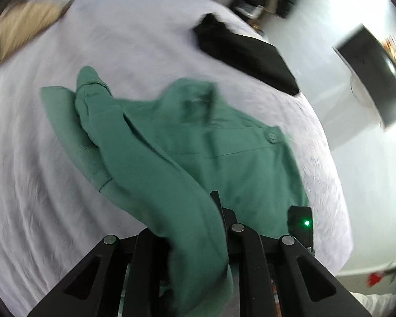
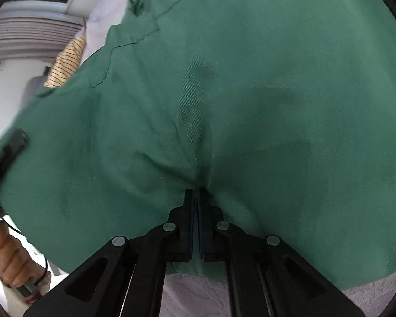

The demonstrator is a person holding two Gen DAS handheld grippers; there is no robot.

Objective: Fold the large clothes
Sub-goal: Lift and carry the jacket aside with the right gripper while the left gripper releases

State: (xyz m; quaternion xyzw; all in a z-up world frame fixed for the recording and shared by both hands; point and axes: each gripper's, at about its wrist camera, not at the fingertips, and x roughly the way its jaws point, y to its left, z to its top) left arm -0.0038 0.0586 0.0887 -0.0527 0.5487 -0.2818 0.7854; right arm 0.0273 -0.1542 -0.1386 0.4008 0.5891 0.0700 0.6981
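Green garment (image 1: 224, 153) lies half-lifted over a white bed (image 1: 39, 171); right gripper (image 2: 195, 192) has its jaws clamped on a fabric fold; left gripper (image 1: 216, 211) likewise pinches cloth; both should carry the edge across evenly, keeping it taut.

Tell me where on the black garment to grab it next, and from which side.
Take the black garment by its raised, bunched far end, coming across the bare white bed sheet; the near end lies flat and gives the gripper little to pinch.

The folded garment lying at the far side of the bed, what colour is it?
Black. The folded garment shows best in the left wrist view, beyond the green jacket.
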